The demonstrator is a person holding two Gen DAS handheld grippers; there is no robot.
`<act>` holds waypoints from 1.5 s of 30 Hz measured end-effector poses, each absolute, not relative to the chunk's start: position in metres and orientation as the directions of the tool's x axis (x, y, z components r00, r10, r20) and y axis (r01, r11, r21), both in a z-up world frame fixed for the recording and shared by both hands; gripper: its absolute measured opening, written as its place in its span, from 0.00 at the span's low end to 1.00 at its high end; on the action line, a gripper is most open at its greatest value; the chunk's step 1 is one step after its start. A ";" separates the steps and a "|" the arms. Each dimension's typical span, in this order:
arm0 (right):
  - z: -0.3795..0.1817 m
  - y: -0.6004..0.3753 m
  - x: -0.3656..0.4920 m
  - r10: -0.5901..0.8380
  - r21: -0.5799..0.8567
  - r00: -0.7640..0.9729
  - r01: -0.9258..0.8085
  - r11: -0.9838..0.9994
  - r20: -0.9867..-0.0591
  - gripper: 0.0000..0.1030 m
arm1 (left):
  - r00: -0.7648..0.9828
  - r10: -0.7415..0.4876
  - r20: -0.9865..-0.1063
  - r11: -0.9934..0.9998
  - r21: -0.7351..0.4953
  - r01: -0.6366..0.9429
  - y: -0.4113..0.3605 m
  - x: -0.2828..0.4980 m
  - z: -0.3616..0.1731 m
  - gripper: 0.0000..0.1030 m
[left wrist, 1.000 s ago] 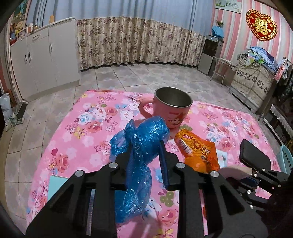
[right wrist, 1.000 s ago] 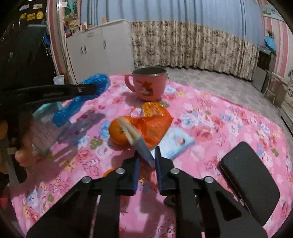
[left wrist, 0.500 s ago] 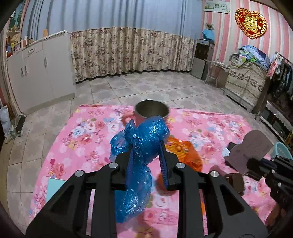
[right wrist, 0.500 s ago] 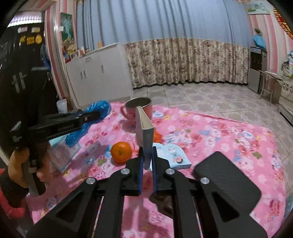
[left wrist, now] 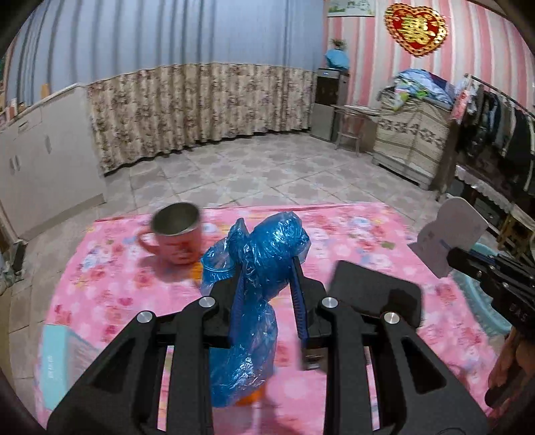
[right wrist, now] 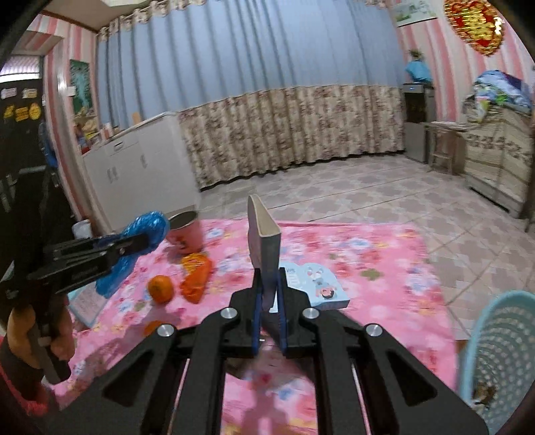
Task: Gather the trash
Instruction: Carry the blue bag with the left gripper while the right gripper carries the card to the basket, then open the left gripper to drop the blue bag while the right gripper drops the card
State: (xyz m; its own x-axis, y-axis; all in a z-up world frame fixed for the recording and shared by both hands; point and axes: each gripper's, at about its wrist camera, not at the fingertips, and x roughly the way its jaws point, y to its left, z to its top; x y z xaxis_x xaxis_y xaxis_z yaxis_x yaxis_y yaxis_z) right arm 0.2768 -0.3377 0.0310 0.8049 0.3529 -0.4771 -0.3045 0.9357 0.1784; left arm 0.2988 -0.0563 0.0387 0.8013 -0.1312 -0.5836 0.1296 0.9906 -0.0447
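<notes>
Now both hands have lifted off the pink cloth (right wrist: 367, 254): left gripper (left wrist: 265, 284) clamped on the blue plastic bag (left wrist: 257, 267), right gripper (right wrist: 267, 294) pinching the flattened box (right wrist: 264, 241), swung toward the blue basket (right wrist: 498, 351) at 4 o'clock, so dumping looks next.

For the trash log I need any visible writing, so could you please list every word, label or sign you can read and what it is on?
"囍": gold character on the red heart ornament on the striped wall.
Orange snack wrapper: print too blurred to read.
Light blue box: cartoon picture, text too blurred.
Yellow stickers on the dark door: too small.
Pink cup: blurred picture, no readable words.
</notes>
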 end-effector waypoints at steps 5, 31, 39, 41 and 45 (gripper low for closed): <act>0.038 -0.389 0.265 0.200 0.130 0.856 -0.156 0.979 -0.476 0.08 | 0.798 -0.187 -0.573 0.978 -0.028 0.209 -0.111 0.296 0.046 0.24; 0.003 -0.609 0.216 -0.189 0.161 0.801 0.333 0.929 -0.568 0.08 | 0.613 -0.490 -0.619 0.815 -0.075 0.575 -0.396 0.294 0.021 0.24; -0.001 -0.626 0.210 -0.204 0.193 0.792 0.374 0.907 -0.575 0.08 | 0.573 -0.503 -0.646 0.793 -0.081 0.604 -0.431 0.308 0.007 0.24; -0.002 -0.628 0.210 -0.200 0.204 0.792 0.377 0.904 -0.576 0.08 | 0.563 -0.503 -0.656 0.787 -0.079 0.612 -0.435 0.312 0.004 0.24; -0.003 -0.630 0.211 -0.199 0.205 0.791 0.377 0.903 -0.578 0.08 | 0.553 -0.513 -0.656 0.784 -0.095 0.614 -0.434 0.316 0.005 0.34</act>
State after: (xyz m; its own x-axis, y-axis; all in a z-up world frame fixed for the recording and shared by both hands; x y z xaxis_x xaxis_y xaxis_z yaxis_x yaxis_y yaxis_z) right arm 0.2111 -0.6296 -0.0033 0.7912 -0.1986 -0.5784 0.3765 0.9035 0.2048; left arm 0.3157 -0.4342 0.0046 0.5534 -0.5128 -0.6564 0.6139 0.7837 -0.0947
